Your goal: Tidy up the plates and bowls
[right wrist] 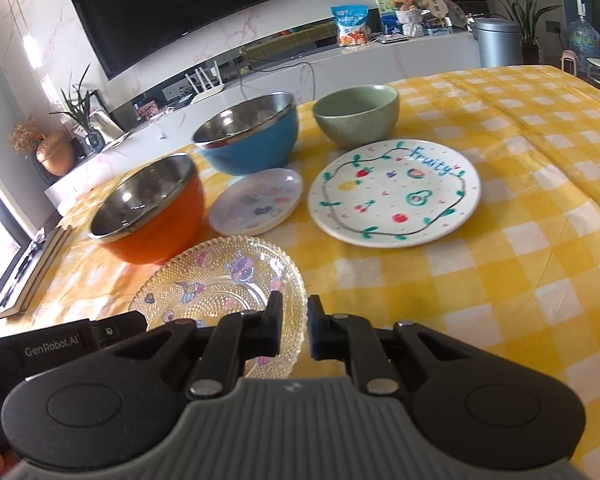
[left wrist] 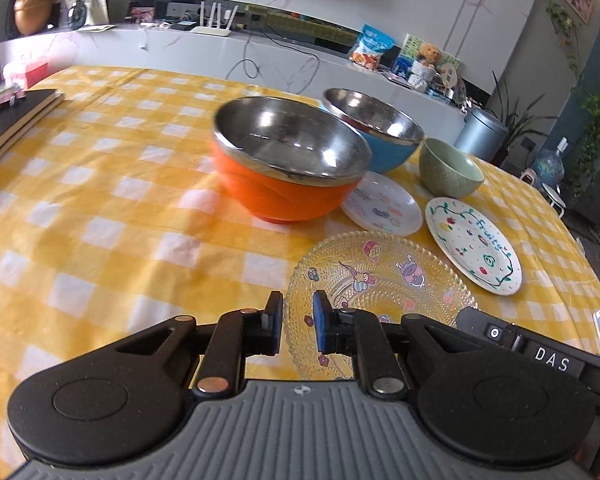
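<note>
From the left wrist view, the left gripper (left wrist: 297, 322) is hanging low in the frame with its jaws parted by a narrow gap and nothing between them; the near rim of the glass plate (left wrist: 380, 280) is showing through that gap, but I cannot tell whether the fingers are touching it. The plate is lying just ahead and slightly right of the tips. The orange bowl (left wrist: 288, 164) is sitting at frame centre, the blue bowl (left wrist: 374, 132) behind it to the right, the green bowl (left wrist: 450, 168) further right, with the small plate (left wrist: 382, 204) and fruit plate (left wrist: 472, 246) lying flat on the tablecloth (left wrist: 100, 200) between them. In the right wrist view, the right gripper (right wrist: 294, 322) is likewise slightly open and holding nothing, its tips sitting over the glass plate's (right wrist: 220, 280) right edge, the plate spreading ahead and left. The fruit plate (right wrist: 394, 192) is lying straight ahead, upper centre, well clear of the bowls. Both grippers seem equally near the glass plate; the right looks better placed for the fruit plate.
</note>
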The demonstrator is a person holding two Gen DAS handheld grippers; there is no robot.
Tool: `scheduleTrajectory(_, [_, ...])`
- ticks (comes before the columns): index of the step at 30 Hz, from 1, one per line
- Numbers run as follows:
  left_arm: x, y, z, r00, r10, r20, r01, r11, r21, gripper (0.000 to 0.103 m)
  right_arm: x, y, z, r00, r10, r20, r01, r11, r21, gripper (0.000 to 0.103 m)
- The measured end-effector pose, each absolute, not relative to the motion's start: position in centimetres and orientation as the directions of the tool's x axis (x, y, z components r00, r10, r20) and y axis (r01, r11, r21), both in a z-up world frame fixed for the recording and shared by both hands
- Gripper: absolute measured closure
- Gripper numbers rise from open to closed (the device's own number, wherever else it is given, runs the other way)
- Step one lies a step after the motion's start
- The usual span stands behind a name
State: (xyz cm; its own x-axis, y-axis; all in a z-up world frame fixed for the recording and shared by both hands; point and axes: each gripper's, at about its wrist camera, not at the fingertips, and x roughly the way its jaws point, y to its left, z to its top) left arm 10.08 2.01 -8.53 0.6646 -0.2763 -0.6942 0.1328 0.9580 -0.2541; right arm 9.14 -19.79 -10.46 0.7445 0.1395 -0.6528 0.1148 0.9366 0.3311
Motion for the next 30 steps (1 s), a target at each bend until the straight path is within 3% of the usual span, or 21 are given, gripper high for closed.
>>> scheduleTrajectory(14, [8.4,10.1,-7.8,0.696,-0.177,-0.696,-0.044,0.957,-0.288,0.086,9.3,-11.8,-10.2,0.697,0.26,-0.668,-0.012,0.936,0.351,0.092])
scheduleTrajectory(30, [9.5,10.6,-9.9,0.693,-0.18,-0.698,-0.046,0.955,-0.292,0.086,11.0,-10.4,-11.4,0.689,0.222,-0.69,0.004,0.95,0.311,0.092])
